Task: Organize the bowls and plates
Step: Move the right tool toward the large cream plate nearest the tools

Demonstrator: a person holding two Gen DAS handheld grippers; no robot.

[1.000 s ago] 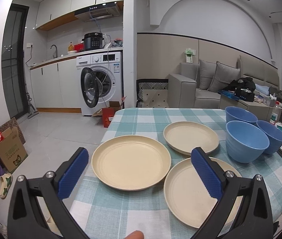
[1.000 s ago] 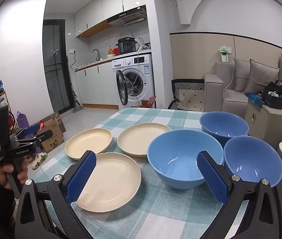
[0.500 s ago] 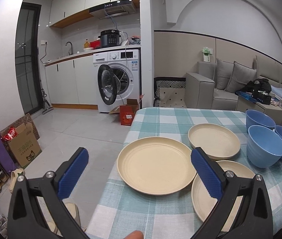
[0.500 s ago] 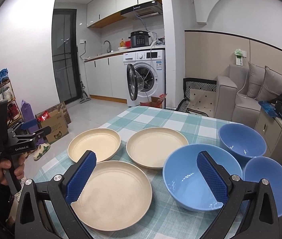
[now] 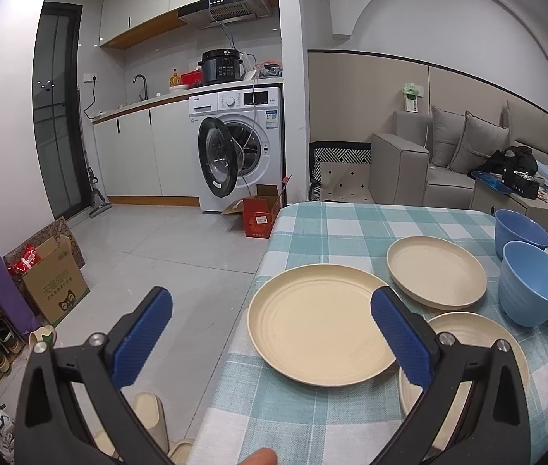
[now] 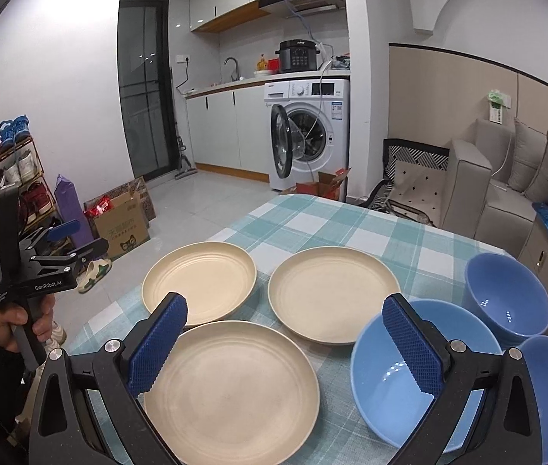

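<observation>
1. The left gripper (image 5: pixel 270 325) has its two blue fingers wide apart and holds nothing.
2. The right gripper (image 6: pixel 285 343) is also spread wide and empty.
3. In the right wrist view, a hand (image 6: pixel 16 319) grips the handle of the left gripper, far to the left of the right gripper.

1. You have three cream plates (image 6: pixel 231 383) lying flat and empty on the checked table (image 6: pixel 351 228), clustered close together.
2. Your three blue bowls (image 6: pixel 390 379) stand upright and empty, grouped just right of them.
</observation>
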